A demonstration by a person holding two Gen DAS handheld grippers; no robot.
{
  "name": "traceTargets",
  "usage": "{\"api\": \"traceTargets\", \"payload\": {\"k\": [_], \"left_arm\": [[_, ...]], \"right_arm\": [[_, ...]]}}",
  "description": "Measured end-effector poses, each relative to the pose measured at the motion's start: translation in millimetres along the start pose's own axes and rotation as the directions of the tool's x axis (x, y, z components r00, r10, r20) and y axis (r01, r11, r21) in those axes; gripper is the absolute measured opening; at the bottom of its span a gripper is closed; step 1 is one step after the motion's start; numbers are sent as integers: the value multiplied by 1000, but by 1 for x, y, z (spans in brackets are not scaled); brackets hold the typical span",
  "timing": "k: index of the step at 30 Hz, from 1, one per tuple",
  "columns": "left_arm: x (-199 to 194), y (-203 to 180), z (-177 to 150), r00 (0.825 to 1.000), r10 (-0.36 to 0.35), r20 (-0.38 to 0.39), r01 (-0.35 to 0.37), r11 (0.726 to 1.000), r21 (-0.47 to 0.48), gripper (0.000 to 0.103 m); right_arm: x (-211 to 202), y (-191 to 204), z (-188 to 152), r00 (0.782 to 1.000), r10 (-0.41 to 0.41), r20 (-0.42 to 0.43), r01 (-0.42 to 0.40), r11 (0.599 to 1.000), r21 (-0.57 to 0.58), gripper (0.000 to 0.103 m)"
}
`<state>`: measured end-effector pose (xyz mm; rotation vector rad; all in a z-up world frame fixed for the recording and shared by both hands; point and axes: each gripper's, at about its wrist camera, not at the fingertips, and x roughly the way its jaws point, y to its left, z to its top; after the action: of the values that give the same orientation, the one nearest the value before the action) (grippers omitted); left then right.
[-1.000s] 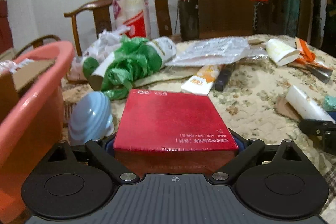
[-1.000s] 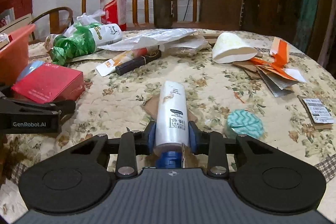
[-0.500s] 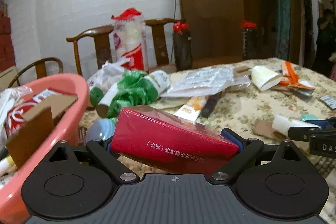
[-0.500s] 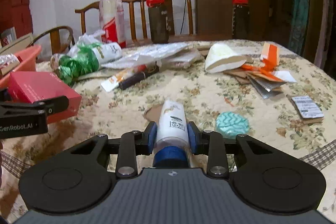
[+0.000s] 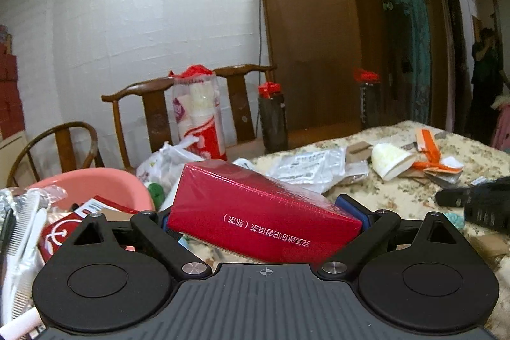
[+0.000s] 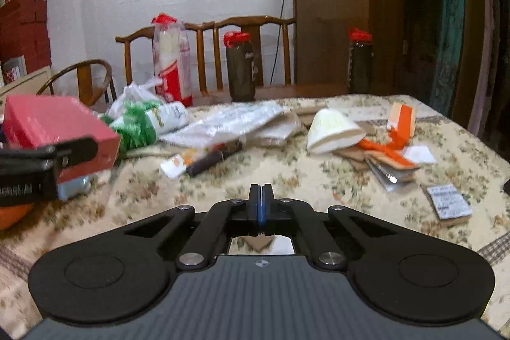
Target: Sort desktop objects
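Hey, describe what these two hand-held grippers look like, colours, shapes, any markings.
Both match: the left hand-held gripper and right hand-held gripper are matte black, with a ribbed grey body, two round discs, silver pivot bolts, angled link arms, blue finger pads and a small crosshair mark. No cables or sleeves visible.

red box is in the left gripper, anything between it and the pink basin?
Nothing visible. The left gripper holds the red box tilted in the air, just right of the pink basin. The basin already holds packets and a comb.
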<state>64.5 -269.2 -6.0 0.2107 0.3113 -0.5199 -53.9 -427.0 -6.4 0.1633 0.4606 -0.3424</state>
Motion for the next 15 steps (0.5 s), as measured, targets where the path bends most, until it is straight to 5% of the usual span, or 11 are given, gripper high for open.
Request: {"api": "traceTargets", "payload": {"k": [2, 3, 4, 6, 9, 15], "left_arm": [[-2, 1, -1, 1000, -1, 1, 1, 1000, 1, 94], [-2, 1, -3, 1000, -3, -2, 3, 1000, 3, 94], [-2, 1, -5, 1000, -6, -5, 6, 1000, 3, 94], [-1, 0, -10, 1000, -20, -13, 20, 1000, -1, 94], [4, -2, -18, 999, -37, -28, 37, 999, -14, 94], [11, -8, -27, 995, -86, -50, 84, 996, -23, 94]], "right_arm": [[-2, -6, 5, 1000, -11, 11, 11, 999, 36, 3], [1, -9, 6, 1000, -5, -13, 6, 999, 51, 21], [5, -12, 6, 997, 12, -70, -8, 998, 59, 65], [5, -16, -2, 994, -12, -106, 20, 997, 78, 91], [1, -17, -19, 985, -110, -133, 115, 993, 29, 90], [19, -1, -55, 955, -161, -250, 152, 987, -57, 91]]}}
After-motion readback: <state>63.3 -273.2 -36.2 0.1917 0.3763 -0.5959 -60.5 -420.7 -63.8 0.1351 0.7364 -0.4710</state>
